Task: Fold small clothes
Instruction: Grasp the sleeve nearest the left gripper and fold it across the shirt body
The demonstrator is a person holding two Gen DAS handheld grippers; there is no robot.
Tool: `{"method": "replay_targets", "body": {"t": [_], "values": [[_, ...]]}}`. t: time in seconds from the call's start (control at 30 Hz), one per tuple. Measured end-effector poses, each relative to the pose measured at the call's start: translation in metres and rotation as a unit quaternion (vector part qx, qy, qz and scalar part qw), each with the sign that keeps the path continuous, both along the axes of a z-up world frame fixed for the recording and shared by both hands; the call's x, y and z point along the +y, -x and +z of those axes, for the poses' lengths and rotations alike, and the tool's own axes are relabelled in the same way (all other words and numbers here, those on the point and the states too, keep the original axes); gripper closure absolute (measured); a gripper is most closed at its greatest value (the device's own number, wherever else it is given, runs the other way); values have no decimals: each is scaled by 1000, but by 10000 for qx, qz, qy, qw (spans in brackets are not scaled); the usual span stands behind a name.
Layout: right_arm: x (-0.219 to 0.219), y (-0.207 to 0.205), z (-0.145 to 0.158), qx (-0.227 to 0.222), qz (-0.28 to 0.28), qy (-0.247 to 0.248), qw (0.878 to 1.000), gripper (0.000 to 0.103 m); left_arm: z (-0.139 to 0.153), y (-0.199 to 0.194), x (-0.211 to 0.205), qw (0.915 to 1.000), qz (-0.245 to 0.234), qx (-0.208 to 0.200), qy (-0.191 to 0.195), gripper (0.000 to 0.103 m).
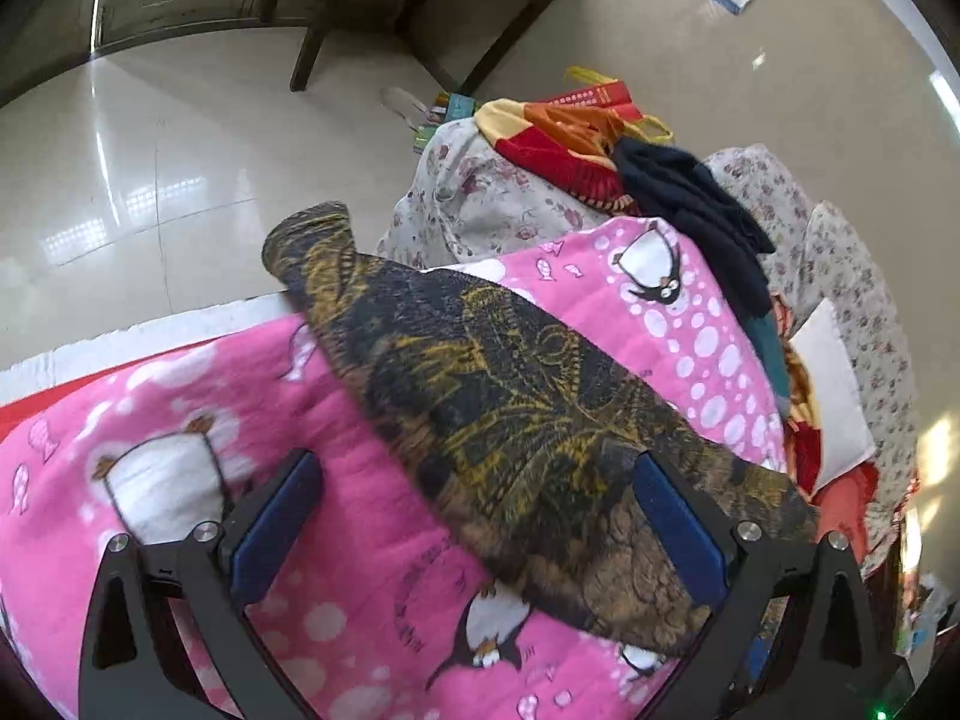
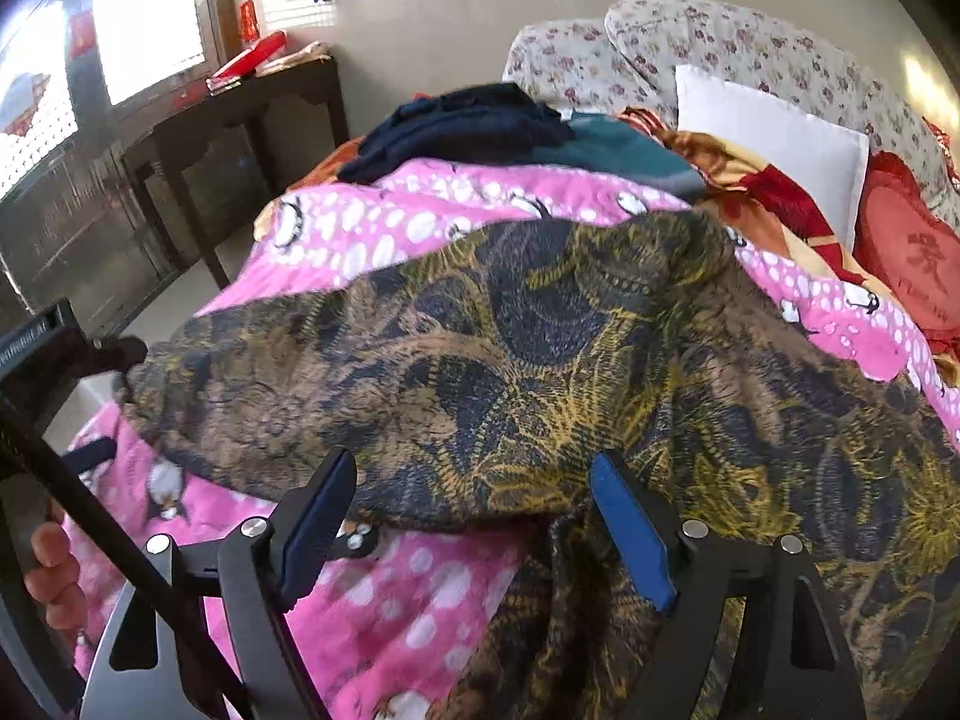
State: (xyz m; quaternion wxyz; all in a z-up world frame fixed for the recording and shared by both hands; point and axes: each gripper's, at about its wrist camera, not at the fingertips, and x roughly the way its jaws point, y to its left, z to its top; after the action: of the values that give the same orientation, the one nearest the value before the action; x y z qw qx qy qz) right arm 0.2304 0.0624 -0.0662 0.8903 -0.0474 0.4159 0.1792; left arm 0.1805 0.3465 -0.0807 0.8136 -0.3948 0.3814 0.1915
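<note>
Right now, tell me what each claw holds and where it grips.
Nothing is held. The left claw and right claw both stand open over the dark patterned garment, pads not pressing it.

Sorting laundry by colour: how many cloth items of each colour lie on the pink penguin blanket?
Brown-gold patterned garment: 1
Navy garment: 1
Teal garment: 1
Total: 3
</note>
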Motion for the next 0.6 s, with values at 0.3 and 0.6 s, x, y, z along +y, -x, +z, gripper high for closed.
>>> {"method": "replay_targets", "body": {"t": [0.3,0.6], "values": [[2,0,-10,15,42,328,9995,24,11,-13,-4,9989,-297,33,-373,94],[-85,36,21,-11,-567,-369,9977,22,82,8,-65,9891,-998,-707,-816,99]]}}
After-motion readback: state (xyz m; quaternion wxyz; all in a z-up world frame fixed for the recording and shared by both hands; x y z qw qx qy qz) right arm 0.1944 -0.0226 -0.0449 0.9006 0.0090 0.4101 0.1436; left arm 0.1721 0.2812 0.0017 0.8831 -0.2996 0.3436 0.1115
